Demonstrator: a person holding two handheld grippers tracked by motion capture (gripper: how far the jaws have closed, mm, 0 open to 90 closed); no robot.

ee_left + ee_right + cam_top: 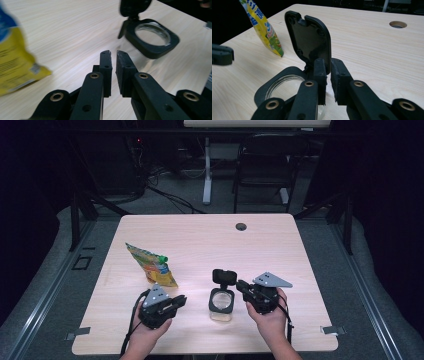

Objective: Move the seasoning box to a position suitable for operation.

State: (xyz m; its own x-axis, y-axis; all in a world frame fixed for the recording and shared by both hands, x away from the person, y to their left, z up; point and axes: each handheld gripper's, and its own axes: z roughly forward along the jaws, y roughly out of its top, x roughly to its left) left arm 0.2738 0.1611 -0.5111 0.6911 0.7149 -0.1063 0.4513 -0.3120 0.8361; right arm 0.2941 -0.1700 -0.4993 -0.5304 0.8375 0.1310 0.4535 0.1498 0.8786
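A clear jar with a square black rim [222,301] stands near the table's front middle, its hinged black lid [224,276] raised upright. A yellow snack pouch [150,265] with a green cap lies to its left. My left gripper [181,301] points right toward the jar from a short way off. Its jaws stand a narrow gap apart with nothing between them [113,53]. My right gripper [241,285] sits just right of the lid. Its jaws [328,62] are slightly parted and empty, with the lid [309,35] right behind their tips. The jar's rim [150,51] lies ahead of the left jaws.
The wooden table [200,240] has a cable hole [241,226] at its far middle. A chair [265,165] and a desk leg stand beyond the far edge. The pouch [15,67] lies at the left of the left gripper view.
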